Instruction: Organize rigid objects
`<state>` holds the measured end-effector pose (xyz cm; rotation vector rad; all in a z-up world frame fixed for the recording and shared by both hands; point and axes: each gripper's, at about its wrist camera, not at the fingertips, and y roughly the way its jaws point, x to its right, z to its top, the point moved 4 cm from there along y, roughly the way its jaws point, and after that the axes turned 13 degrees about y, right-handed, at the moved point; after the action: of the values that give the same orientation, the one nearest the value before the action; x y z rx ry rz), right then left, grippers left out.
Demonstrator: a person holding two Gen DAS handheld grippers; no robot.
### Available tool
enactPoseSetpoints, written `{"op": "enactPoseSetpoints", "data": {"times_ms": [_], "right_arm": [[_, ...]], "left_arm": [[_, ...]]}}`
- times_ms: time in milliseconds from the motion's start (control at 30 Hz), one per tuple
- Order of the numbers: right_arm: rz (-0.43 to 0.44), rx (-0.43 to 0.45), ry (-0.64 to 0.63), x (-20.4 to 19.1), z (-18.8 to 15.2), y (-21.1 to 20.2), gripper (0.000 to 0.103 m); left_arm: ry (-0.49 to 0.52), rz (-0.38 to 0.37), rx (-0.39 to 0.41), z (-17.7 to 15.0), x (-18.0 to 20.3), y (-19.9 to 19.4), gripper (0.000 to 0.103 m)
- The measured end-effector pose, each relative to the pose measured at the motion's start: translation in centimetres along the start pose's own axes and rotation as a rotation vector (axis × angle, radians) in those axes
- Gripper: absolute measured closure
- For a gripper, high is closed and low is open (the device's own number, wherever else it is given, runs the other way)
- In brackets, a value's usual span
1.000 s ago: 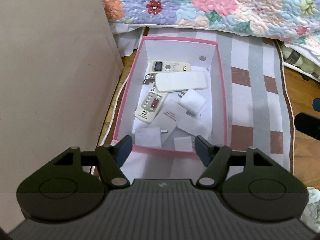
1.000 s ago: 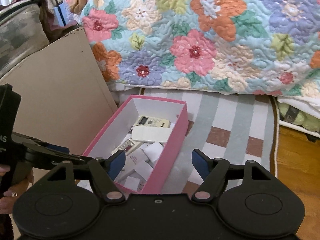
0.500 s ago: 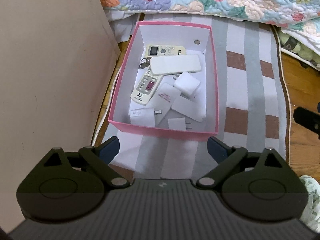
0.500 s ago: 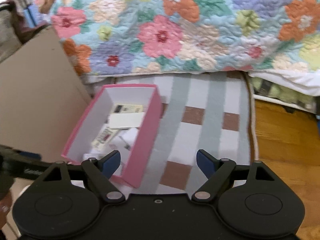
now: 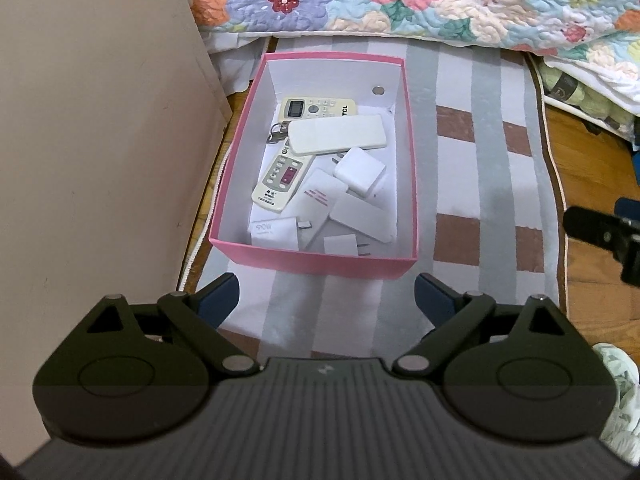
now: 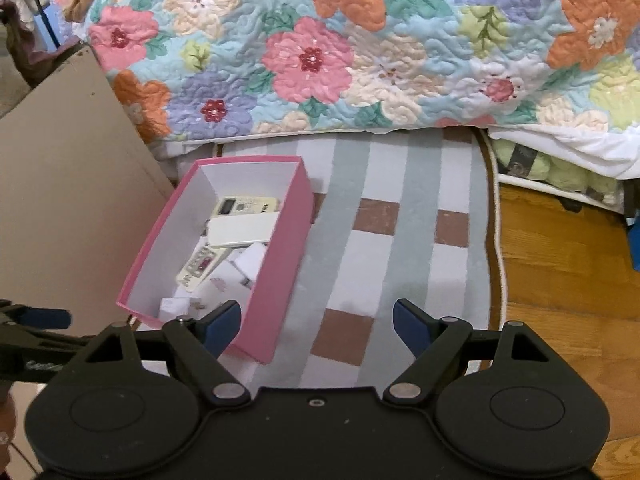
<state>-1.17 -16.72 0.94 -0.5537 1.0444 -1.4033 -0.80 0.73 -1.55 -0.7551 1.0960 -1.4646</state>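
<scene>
Compared with a second earlier, the left gripper is seen drawn back from the pink cardboard box, its jaws spread wide and empty. The right gripper is likewise held wide, empty, over the striped rug. White remotes and chargers are kept inside the box.

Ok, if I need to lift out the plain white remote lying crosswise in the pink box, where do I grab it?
Grip the plain white remote across its narrow width, near the middle, coming straight down from above. It lies flat on top of the other remotes, long sides exposed, so the left gripper, open and empty, should probably fit over it. The pink box walls block a side approach.
</scene>
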Motion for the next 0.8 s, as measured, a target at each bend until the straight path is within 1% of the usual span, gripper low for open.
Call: {"op": "enactPoseSetpoints", "data": {"times_ms": [67,100,167,200,333,533,633,800], "right_arm": [[0.001,-0.002,0.001,-0.1,-0.2,-0.2,0.012],[-0.005,0.003,0.0,-0.2,-0.2,-0.3,0.007],[-0.011,0.029,0.007,-0.1,-0.3,-0.6,0.004],[-0.012,0.038,0.015,-0.1,-0.3,-0.7,0.0],[-0.001,0.015,0.021,0.0,-0.4,-0.7,0.0],[-0.027,-0.026,0.04,0.3,-1.0,-0.3,0.0],[-0.07,-0.008,0.014,0.3,-1.1,-0.5,0.0],[-0.067,-0.004,0.024,0.4,-1.1,-0.8,0.0]], "left_arm": [[0.001,-0.006,-0.01,0.0,0.1,0.1,0.008],[0.005,-0.007,-0.013,0.0,0.2,0.1,0.008],[0.013,-0.004,-0.013,0.1,0.5,0.1,0.008],[0.015,-0.003,-0.012,0.1,0.6,0.1,0.008],[0.014,-0.009,-0.013,0.0,0.8,0.1,0.008],[0.013,-0.009,-0.008,-0.1,0.8,0.0,0.008],[0.011,-0.006,-0.009,-0.2,0.6,-0.1,0.008],[0.009,-0.001,-0.011,-0.4,0.6,-0.4,0.008]]}}
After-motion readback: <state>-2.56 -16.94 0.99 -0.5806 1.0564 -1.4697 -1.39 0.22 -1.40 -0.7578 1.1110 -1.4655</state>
